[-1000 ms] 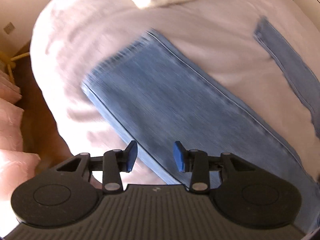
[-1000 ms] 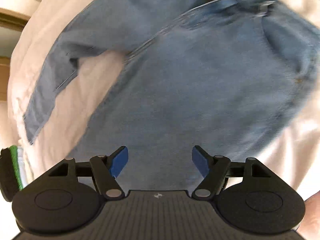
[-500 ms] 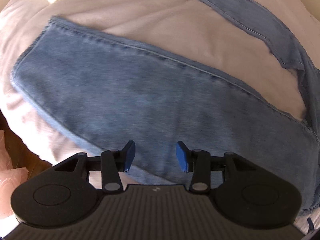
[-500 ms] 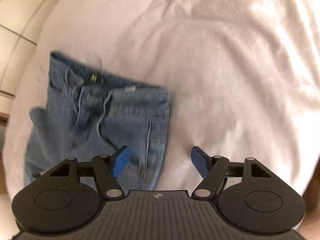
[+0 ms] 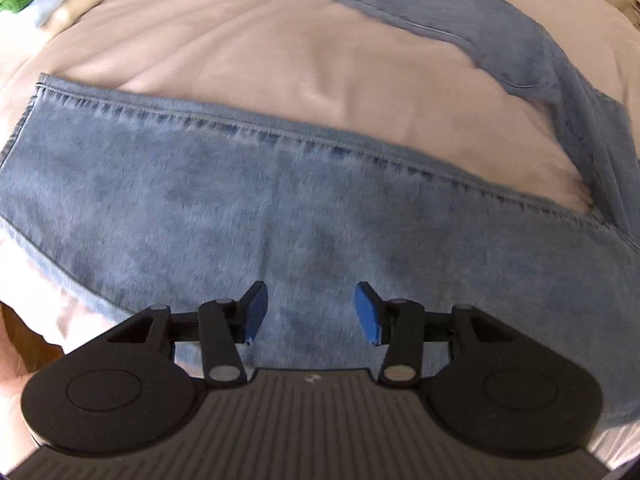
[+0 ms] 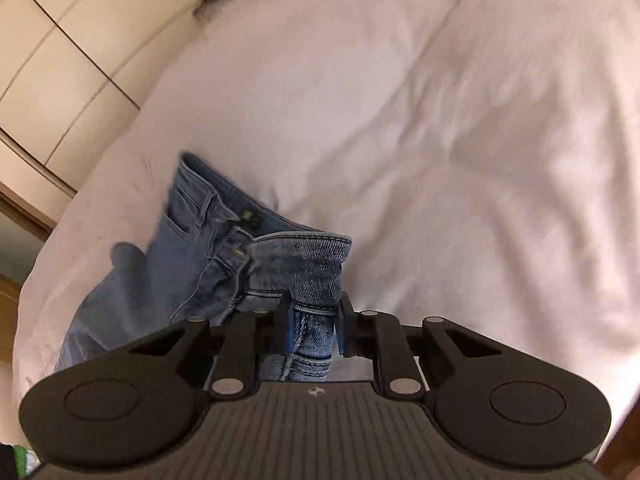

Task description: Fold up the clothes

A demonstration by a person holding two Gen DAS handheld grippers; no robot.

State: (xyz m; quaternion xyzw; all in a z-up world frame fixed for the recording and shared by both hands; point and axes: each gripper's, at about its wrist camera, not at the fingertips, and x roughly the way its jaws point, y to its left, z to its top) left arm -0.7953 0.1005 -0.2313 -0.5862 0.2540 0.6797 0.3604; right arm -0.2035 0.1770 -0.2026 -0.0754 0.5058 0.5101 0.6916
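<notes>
The jeans' point(image 6: 304, 268) waistband is seen pinched by the right hand-held gripper point(image 6: 312, 328) only in its view; the spread left hand-held gripper point(image 5: 308, 312) is shown over a leg on the bed point(image 5: 248, 52).

L gripper point(image 5: 308, 312) fingers apart, R gripper point(image 6: 312, 322) – fingers clamped

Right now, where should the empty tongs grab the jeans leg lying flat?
Grab the near leg at its hem, the free end at the left. Slide the left tongs in from the left so one finger goes under the cloth; mid-leg lies too flat to pinch.
</notes>
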